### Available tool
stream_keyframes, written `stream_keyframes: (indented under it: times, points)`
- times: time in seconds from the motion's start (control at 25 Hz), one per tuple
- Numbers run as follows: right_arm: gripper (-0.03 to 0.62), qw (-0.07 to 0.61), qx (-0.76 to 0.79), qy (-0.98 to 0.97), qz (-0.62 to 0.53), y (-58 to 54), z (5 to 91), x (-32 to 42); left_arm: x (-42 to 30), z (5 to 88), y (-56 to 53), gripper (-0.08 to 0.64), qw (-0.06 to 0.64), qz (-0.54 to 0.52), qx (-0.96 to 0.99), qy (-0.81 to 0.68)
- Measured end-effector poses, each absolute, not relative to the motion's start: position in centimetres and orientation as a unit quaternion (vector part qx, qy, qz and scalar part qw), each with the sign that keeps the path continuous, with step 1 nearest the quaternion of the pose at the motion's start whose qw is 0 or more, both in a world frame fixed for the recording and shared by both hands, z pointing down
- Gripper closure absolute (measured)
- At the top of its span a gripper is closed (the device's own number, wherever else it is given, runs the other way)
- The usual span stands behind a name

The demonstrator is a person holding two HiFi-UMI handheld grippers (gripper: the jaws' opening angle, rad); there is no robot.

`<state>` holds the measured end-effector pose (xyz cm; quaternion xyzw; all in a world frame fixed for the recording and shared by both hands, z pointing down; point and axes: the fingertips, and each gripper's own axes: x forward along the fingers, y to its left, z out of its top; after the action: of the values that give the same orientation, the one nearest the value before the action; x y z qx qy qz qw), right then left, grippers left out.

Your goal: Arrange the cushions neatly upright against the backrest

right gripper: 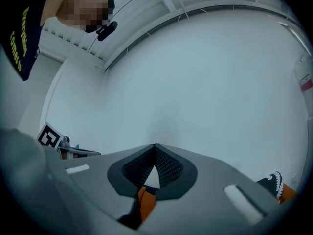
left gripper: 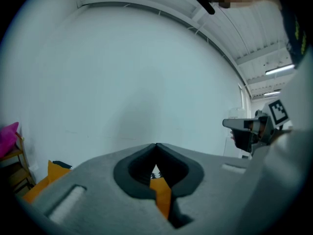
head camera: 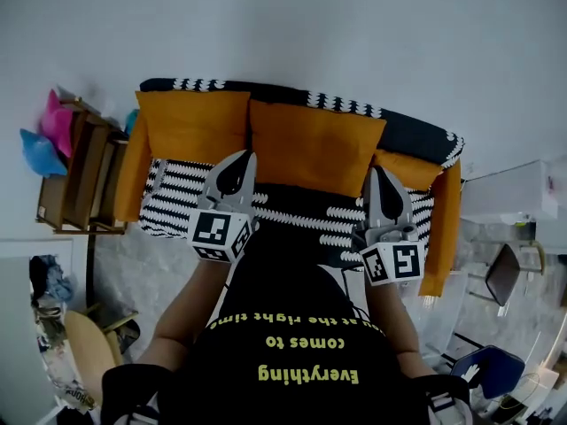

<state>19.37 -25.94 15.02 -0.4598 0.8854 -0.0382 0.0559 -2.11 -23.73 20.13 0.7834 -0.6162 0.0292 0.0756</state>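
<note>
A sofa [head camera: 292, 215] with a black-and-white patterned cover stands against a white wall. Two orange cushions stand upright against its backrest, one at the left [head camera: 190, 122] and one in the middle [head camera: 314, 149]. A third orange cushion [head camera: 406, 168] shows only in part at the right, behind my right gripper. My left gripper [head camera: 245, 156] hovers over the seat, its tips near the seam between the left and middle cushions, shut and empty. My right gripper [head camera: 378, 171] is over the seat's right part, also shut and empty. Orange fabric [left gripper: 160, 192] shows below the left gripper's [left gripper: 156, 146] closed jaws, and likewise [right gripper: 145, 199] below the right gripper's [right gripper: 155, 146].
Orange throws hang over the sofa's left arm [head camera: 133, 175] and right arm [head camera: 446, 228]. A wooden rack [head camera: 75, 171] with pink and blue things stands left of the sofa. A dark chair [head camera: 500, 273] and a blue chair [head camera: 487, 361] are at the right.
</note>
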Motion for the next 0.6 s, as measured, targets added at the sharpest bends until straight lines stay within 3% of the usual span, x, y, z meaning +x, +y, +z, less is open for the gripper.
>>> stream_keyframes:
  times: [0.6]
  points:
    - [0.581,0.053,-0.447,0.893,-0.03,-26.2,14.1,19.3,-0.8,18.0,-22.9,0.56,0.044,0.017,0.782,-0.621]
